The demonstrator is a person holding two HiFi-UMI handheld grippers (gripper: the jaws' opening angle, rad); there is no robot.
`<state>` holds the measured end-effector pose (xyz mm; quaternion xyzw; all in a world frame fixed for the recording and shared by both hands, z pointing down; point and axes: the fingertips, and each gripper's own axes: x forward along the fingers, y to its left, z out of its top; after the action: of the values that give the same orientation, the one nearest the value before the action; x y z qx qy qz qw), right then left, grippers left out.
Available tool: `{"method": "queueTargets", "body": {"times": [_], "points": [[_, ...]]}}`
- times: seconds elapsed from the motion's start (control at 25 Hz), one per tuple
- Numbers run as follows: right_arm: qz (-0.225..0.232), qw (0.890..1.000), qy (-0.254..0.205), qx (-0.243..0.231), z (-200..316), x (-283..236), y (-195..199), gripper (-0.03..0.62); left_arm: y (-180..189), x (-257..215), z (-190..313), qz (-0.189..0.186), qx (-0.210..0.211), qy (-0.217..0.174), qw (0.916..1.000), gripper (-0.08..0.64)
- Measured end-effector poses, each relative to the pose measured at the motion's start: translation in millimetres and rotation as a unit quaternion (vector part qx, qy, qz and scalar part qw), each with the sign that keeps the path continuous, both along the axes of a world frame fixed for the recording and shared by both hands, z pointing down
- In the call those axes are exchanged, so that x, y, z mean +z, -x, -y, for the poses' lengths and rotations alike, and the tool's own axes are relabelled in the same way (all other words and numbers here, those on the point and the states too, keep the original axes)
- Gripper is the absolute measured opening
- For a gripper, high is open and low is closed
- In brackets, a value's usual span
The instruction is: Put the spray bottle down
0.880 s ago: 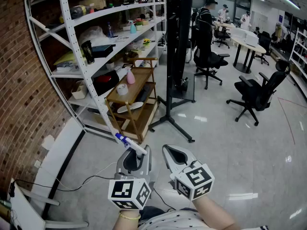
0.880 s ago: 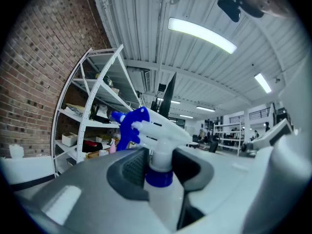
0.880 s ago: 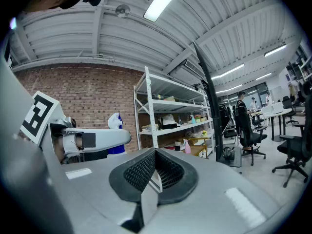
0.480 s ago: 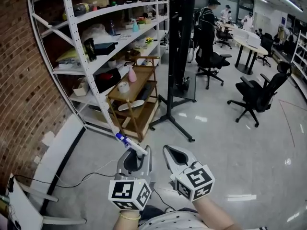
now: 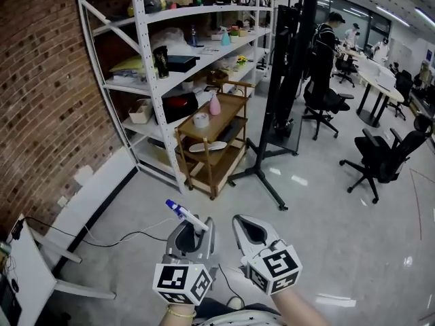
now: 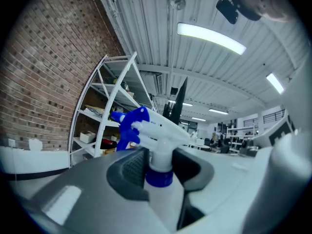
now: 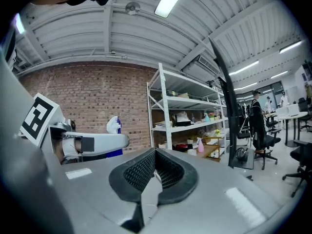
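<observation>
A white spray bottle [image 6: 156, 130] with a blue collar and blue trigger stands upright between the jaws of my left gripper [image 6: 158, 165], which is shut on its neck. In the head view the bottle's blue-tipped nozzle [image 5: 178, 210] sticks out up and to the left of the left gripper [image 5: 192, 233], held level above the floor. My right gripper [image 5: 253, 231] is beside it on the right, shut with nothing in it. In the right gripper view its pads [image 7: 141, 172] meet, and the left gripper [image 7: 92, 143] with the spray head [image 7: 113, 125] shows at the left.
A white shelving rack [image 5: 156, 80] stands against the brick wall [image 5: 41, 80]. In front of it is a wooden cart [image 5: 211, 148] bearing a pink bottle [image 5: 215, 104]. A black stand [image 5: 285, 100], office chairs [image 5: 380, 161] and a person [image 5: 326, 46] are farther right. A cable [image 5: 102, 236] lies on the floor.
The head view has swung left: the rack, cart and black stand now sit further right in the picture. Both grippers keep their places in the view, the left still holding the bottle.
</observation>
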<state>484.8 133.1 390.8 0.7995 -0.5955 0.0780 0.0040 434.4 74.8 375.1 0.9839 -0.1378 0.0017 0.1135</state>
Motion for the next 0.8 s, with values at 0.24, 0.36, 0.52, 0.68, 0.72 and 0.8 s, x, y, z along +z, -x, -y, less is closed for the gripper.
{"method": "queueTargets", "body": {"times": [0.24, 0.36, 0.52, 0.68, 0.72, 0.8], "points": [[0.004, 0.995, -0.001, -0.099, 62.0, 7.7, 71.5, -0.005, 69.2, 2.2, 41.8, 0.006, -0.073, -0.008, 0.9973, 0.130], [0.008, 0.990, -0.005, -0.144, 91.8, 9.0, 136.0, -0.005, 135.3, 1.3, 64.4, 0.006, -0.112, -0.008, 0.9936, 0.130], [0.012, 0.980, -0.008, -0.197, 151.6, 3.6, 235.4, -0.005, 243.4, -4.5, 119.1, 0.014, -0.172, -0.016, 0.9849, 0.130], [0.008, 0.962, -0.021, -0.272, 209.6, -3.4, 325.2, -0.005, 349.0, -7.9, 168.0, 0.025, -0.262, -0.029, 0.9644, 0.130], [0.006, 0.956, -0.022, -0.291, 222.0, -5.1, 348.5, -0.005, 375.6, -8.4, 179.0, 0.025, -0.284, -0.028, 0.9580, 0.130], [0.000, 0.945, -0.023, -0.326, 244.5, -6.7, 394.2, -0.005, 427.4, -8.7, 198.3, 0.021, -0.325, -0.024, 0.9453, 0.130]]}}
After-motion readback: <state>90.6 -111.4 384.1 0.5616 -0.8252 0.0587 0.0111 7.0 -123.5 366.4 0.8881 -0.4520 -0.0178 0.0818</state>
